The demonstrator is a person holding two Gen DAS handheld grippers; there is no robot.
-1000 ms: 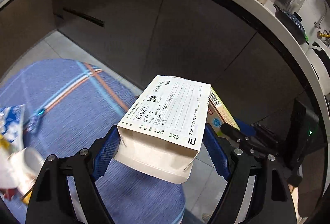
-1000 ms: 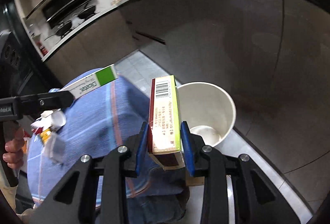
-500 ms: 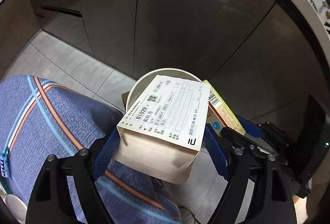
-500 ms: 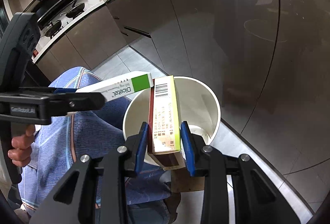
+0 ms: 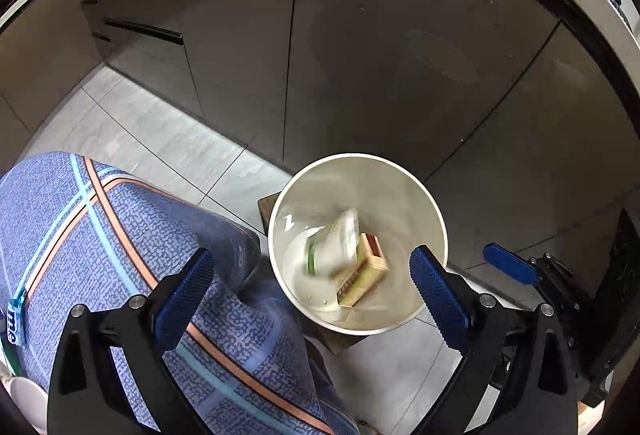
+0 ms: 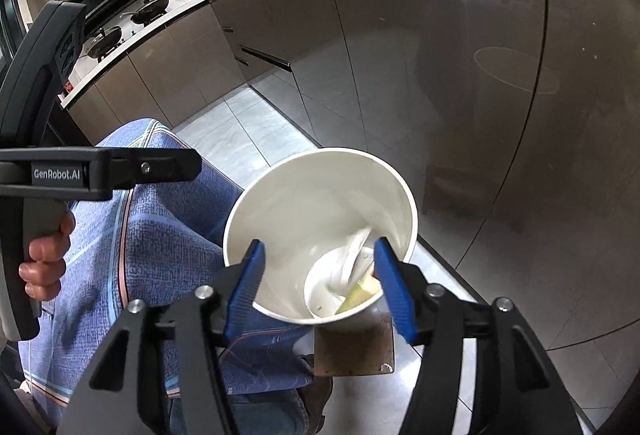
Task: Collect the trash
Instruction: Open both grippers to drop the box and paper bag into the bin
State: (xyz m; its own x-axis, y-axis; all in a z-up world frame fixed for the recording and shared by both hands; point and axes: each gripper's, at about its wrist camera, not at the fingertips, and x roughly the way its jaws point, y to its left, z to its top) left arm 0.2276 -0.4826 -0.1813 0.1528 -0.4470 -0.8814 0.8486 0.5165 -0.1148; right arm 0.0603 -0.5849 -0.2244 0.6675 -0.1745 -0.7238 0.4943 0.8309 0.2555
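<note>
A white round bin [image 5: 434, 223] [image 6: 320, 211] stands on the floor beside the blue cloth-covered table. Inside it lie a white box with a green edge [image 5: 334, 241], blurred as it falls, and a yellow and brown carton [image 5: 362, 277] [image 6: 358, 293]. My left gripper [image 5: 310, 275] hangs above the bin's near rim, its jaws opening with nothing between them. My right gripper [image 6: 320, 281] is over the bin too, its jaws opening and empty, with the dropped boxes seen below them. A blue pad of the right gripper [image 5: 506, 269] shows at the right of the left wrist view.
Dark cabinet fronts [image 5: 360, 55] rise right behind the bin. The blue patterned tablecloth [image 5: 100, 235] [image 6: 160, 235] drapes at the left. A brown block [image 6: 354, 349] lies under the bin. A hand [image 6: 44, 259] holds the left gripper's handle. A stove [image 6: 120, 23] is far back.
Both grippers moved over the bin and came down, then opened. The white box and the yellow carton left the jaws and now lie in the bin.
</note>
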